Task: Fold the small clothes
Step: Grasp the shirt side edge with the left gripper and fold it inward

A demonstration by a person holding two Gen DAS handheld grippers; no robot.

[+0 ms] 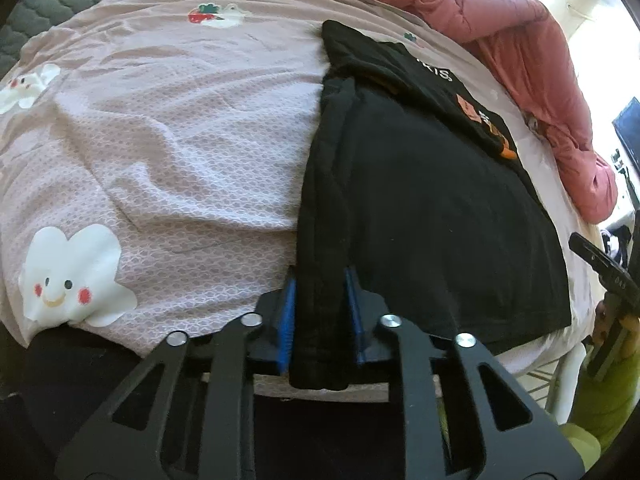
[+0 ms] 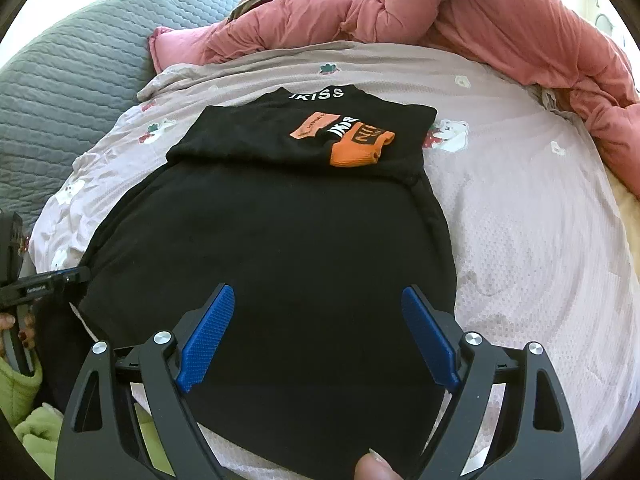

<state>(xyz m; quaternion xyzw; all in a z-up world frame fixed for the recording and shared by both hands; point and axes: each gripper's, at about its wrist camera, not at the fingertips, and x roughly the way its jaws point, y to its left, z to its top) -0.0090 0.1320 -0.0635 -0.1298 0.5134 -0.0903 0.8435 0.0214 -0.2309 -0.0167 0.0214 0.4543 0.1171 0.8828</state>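
The left gripper (image 1: 320,280) is pinching the black sweater (image 2: 280,248) (orange cuff folded across) lying on the bed (image 2: 520,220); the right gripper (image 2: 318,300) is hovering, jaws spread.

Black hand-held gripper (image 2: 318,334), blue ribbed pads (image 2: 206,340), silver screws.

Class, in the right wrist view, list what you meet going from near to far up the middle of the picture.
Right gripper → black garment → orange patch → white collar lettering → pink bedsheet → pink quilt.
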